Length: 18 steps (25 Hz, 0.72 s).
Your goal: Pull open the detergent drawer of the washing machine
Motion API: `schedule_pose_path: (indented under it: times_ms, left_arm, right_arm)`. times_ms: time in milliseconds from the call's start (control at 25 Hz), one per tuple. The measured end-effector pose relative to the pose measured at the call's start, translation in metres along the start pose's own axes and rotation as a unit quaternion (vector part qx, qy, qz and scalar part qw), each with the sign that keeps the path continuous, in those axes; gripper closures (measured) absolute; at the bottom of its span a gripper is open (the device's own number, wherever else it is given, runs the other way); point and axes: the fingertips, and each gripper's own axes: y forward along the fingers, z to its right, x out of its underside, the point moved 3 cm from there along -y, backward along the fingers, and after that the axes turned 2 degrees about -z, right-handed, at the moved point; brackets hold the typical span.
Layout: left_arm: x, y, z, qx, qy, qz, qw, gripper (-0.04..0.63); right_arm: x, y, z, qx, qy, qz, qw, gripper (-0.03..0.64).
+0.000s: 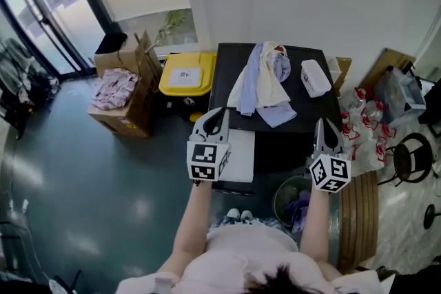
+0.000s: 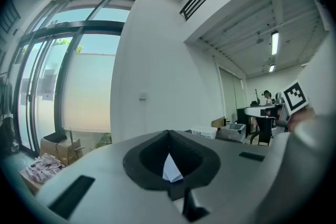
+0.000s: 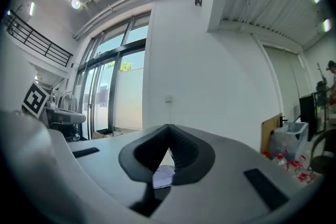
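Left of the washing machine (image 1: 303,113) sit a cardboard box (image 1: 131,107) with pink cloth and a yellow bin (image 1: 186,74). The left gripper (image 1: 215,119) is over the machine's front left corner, its fingers pressed together on nothing. Clothes (image 1: 262,82) and a white box (image 1: 315,77) lie on the machine's black top. The right gripper (image 1: 326,129) is at the front right corner, with its fingers pressed together too and nothing in them. The detergent drawer is hard to pick out, because the machine's front is mostly hidden from above.

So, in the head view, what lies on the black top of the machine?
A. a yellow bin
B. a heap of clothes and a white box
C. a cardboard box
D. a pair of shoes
B: the heap of clothes and the white box lie on the black top; the yellow bin stands beside it.
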Motion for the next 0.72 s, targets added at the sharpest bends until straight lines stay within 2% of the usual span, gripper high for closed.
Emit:
schedule_pose_path:
  times_ms: [720]
  left_arm:
    - [0.0038, 0.0016, 0.0055, 0.010, -0.001, -0.009, 0.9999, 0.569]
  right_arm:
    - [0.0053, -0.0025, 0.0011, -0.008, -0.002, -0.005, 1.000, 0.601]
